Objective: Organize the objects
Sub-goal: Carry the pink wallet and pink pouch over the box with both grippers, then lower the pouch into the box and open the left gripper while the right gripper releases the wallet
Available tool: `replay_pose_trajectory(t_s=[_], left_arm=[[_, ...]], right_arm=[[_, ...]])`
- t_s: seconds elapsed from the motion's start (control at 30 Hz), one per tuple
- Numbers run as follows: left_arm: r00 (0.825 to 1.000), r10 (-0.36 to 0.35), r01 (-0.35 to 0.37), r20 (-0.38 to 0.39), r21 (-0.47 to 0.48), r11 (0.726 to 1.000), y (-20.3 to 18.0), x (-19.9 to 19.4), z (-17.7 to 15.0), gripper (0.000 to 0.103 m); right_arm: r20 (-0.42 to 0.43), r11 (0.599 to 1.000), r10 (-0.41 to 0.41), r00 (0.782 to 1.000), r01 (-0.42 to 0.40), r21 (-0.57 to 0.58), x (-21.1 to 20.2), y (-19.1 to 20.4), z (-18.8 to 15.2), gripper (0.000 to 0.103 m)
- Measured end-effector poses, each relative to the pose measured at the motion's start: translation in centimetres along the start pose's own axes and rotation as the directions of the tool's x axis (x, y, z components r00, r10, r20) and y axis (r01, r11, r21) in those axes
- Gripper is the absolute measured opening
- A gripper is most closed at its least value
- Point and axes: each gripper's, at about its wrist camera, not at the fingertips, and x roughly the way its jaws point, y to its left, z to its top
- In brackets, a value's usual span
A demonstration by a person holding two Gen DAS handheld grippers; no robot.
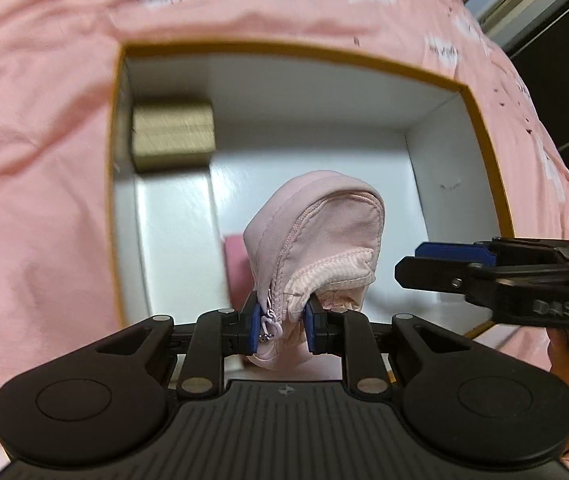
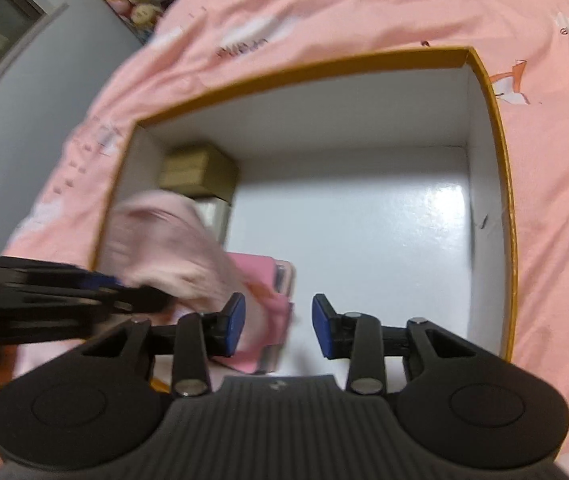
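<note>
Pink pouch (image 1: 316, 236) in left tongs (image 1: 283, 326) above box (image 1: 436, 184), gold carton (image 1: 172, 134) behind.

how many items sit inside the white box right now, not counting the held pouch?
3 visible. Gold box in the far left corner, white box just in front of it, pink flat item near the front, partly behind the pink pouch held by the left gripper. More may be hidden.

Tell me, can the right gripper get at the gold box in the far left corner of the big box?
Probably yes: the right gripper is open and empty, the gold box lies uncovered, though the pink pouch in the left gripper hangs partly between.
</note>
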Motion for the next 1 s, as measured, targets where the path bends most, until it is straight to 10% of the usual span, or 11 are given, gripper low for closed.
replay_pose_trajectory(t_s=[0.37, 1.0], left_arm=[[0.993, 0.004, -0.004, -0.118, 0.0, 1.0, 0.9, 2.3, 1.1, 0.031], [0.986, 0.158, -0.161, 0.051, 0.074, 0.984, 0.0, 1.1, -0.8, 0.027]], right_arm=[[-0.034, 0.994, 0.091, 0.995, -0.089, 0.067, 4.3, 0.5, -0.2, 0.045], [-0.116, 0.976, 0.081, 0.99, -0.055, 0.212, 6.6, -0.3, -1.5, 0.022]])
